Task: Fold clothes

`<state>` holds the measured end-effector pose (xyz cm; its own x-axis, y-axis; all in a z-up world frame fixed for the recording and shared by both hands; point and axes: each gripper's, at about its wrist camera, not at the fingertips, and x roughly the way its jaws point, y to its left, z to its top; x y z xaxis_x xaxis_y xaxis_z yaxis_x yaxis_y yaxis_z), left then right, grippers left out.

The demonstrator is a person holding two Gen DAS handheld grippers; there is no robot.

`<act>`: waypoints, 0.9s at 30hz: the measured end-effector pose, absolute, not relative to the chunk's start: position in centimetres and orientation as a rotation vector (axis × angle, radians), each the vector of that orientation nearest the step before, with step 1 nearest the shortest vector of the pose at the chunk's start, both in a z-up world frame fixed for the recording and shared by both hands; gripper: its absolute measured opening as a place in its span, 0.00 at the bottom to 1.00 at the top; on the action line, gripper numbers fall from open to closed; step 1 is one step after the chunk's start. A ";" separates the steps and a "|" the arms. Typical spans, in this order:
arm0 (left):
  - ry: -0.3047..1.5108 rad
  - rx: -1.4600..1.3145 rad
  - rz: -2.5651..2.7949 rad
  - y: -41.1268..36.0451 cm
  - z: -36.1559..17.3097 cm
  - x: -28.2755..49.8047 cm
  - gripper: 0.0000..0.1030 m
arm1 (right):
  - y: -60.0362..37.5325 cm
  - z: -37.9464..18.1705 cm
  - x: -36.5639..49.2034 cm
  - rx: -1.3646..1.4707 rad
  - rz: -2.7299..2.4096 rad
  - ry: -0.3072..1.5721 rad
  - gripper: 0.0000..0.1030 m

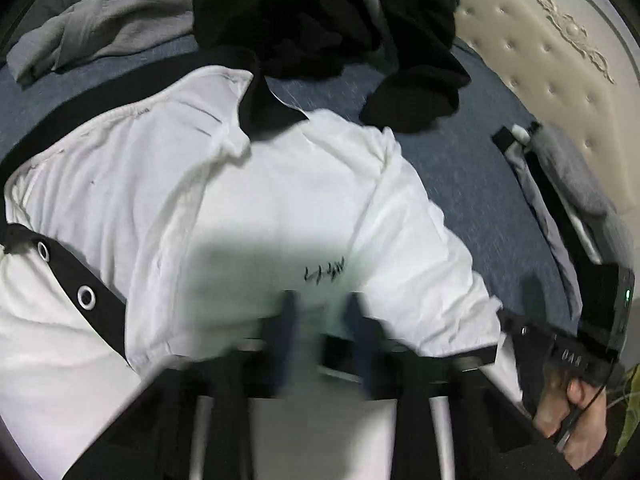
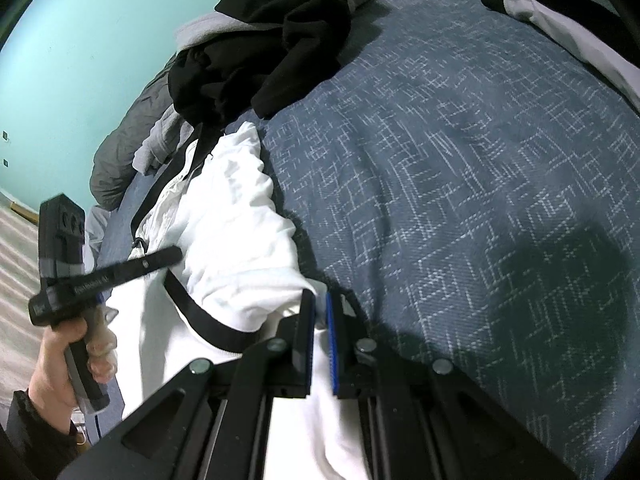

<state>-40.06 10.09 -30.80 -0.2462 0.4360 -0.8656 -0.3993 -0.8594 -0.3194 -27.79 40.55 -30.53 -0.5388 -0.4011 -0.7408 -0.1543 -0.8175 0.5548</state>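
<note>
The right gripper [image 2: 320, 320] has its jaws almost together, and a fold of the white garment [image 2: 232, 240] passes between the blue pad and the black finger, so it is clamped on the cloth at the garment's edge beside the bare blue bedspread [image 2: 460, 160]. The left gripper [image 1: 320, 312] is strongly blurred; its two dark fingers [image 1: 286, 320] stand over the white garment [image 1: 240, 184], just below the small black writing, and I cannot tell from the picture whether cloth is caught between them, though the jaws count as closed. The garment lies spread on the bedspread, with a black strap with metal eyelets [image 1: 86, 296] across its left part and a black collar at the top. Beyond it lies a heap of black clothes [image 1: 320, 20], and a grey garment [image 1: 100, 32] farther left. A cream padded headboard [image 1: 560, 60] stands at the right.
</note>
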 end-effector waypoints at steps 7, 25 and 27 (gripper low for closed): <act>-0.018 -1.490 2.160 9.6 -30.4 -40.0 0.02 | 40.6 -30.6 -27.9 1.446 -2.486 -0.847 0.05; -0.189 -1.418 2.464 -3.2 -25.5 -33.9 0.43 | 41.4 -26.7 -27.3 1.332 -2.648 -0.872 0.30; -0.256 -1.438 2.524 -6.9 -25.2 -32.9 0.43 | 41.3 -26.4 -27.2 1.312 -2.650 -0.886 0.30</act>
<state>-32.91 -6.89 -25.20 -0.4943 0.2788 -0.8234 -0.1079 -0.9595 -0.2602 -27.18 41.26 -26.39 -0.6375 -0.2904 -0.7136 -0.1968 -0.8341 0.5154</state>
